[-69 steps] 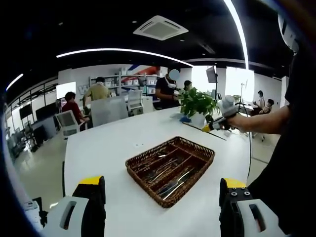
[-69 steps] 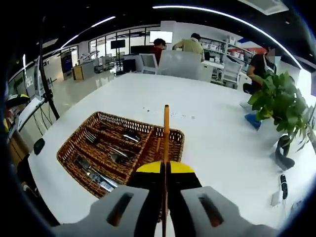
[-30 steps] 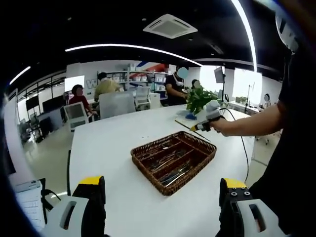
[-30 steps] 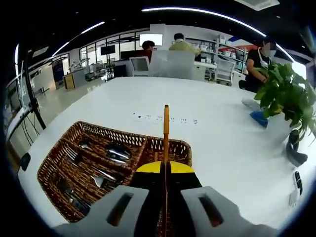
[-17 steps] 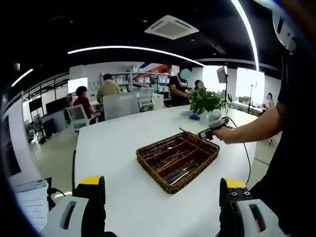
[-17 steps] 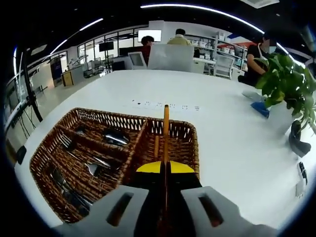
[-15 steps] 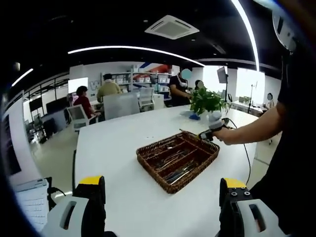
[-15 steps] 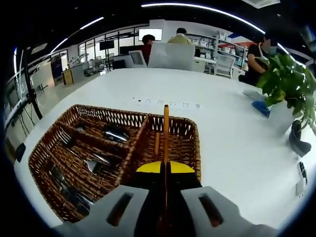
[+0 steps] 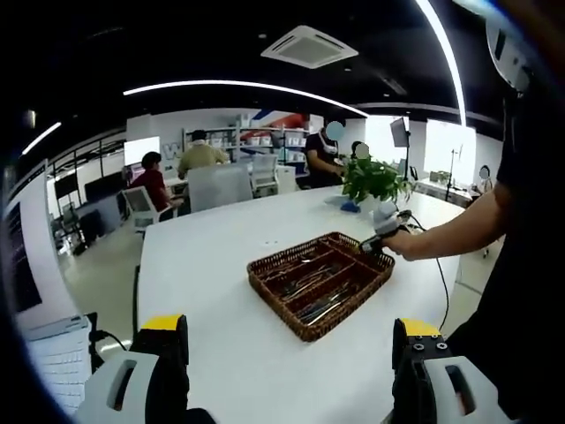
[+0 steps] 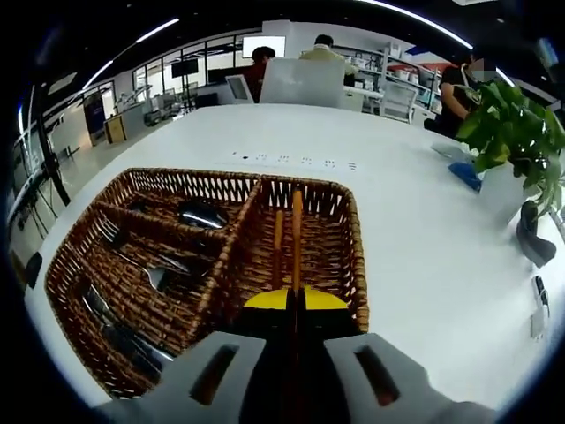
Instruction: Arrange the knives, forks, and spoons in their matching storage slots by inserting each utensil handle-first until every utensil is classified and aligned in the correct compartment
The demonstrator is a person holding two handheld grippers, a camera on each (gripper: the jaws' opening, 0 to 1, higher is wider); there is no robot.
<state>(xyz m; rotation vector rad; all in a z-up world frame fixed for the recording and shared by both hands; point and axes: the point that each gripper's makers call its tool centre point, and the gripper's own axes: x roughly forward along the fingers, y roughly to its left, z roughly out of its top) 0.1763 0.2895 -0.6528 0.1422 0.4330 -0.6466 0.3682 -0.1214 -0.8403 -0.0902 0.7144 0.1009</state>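
A brown wicker cutlery basket [image 10: 357, 265] is set on the white counter [image 10: 424, 230] and is divided by woven walls into long compartments. In the right gripper view, an orange-handled utensil [image 10: 297, 231] is held lengthwise over the rightmost compartment, its far end near the basket's far wall. A second orange-handled utensil [image 10: 277, 249] is laid in that same compartment, just beside and parallel to the held one. Metal spoons [image 10: 201, 215] are seen in a middle compartment, forks [image 10: 132, 256] in the next, and darker utensils [image 10: 115, 331], possibly knives, in the leftmost. In the left gripper view, the basket [image 9: 274, 287] is seen whole, with cutlery lying along its compartments.
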